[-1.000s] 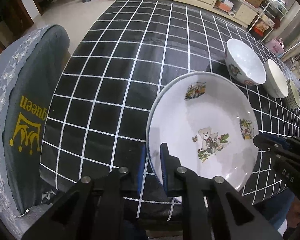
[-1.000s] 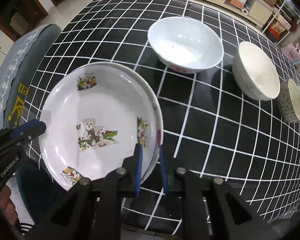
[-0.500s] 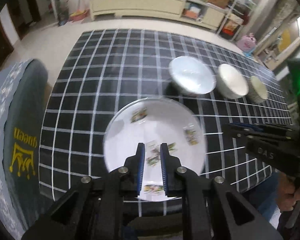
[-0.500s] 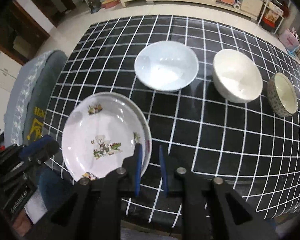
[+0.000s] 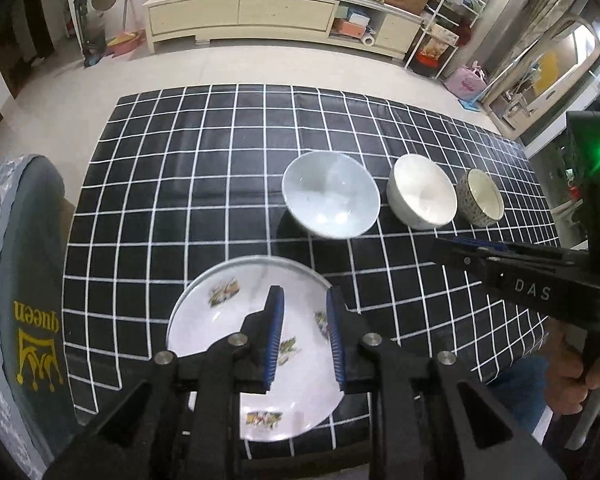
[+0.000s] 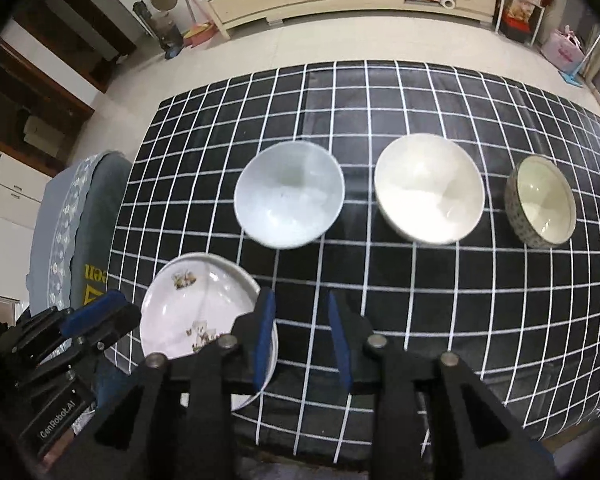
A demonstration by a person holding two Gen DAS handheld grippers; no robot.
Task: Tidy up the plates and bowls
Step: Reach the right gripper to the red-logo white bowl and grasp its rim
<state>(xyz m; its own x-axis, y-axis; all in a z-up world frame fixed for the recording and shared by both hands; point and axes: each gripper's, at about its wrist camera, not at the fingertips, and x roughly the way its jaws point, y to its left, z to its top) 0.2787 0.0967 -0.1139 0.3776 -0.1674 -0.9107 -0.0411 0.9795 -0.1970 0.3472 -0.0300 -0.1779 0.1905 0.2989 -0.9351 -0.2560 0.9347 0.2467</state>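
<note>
Checked black worktop [image 5: 220,184] is seen from higher than a second ago; the teddy-bear plate [image 5: 220,316] is left lying flat at its near edge, bowls [image 6: 290,194] untouched behind; left gripper [image 5: 304,336] and right gripper [image 6: 300,336] have just been opening, nothing held

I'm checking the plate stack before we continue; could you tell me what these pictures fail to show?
- Left wrist view: near rim of the plate hidden behind the left gripper.
- Right wrist view: plate's near right edge hidden by the right gripper.
- Both views: number of stacked plates unclear.
</note>
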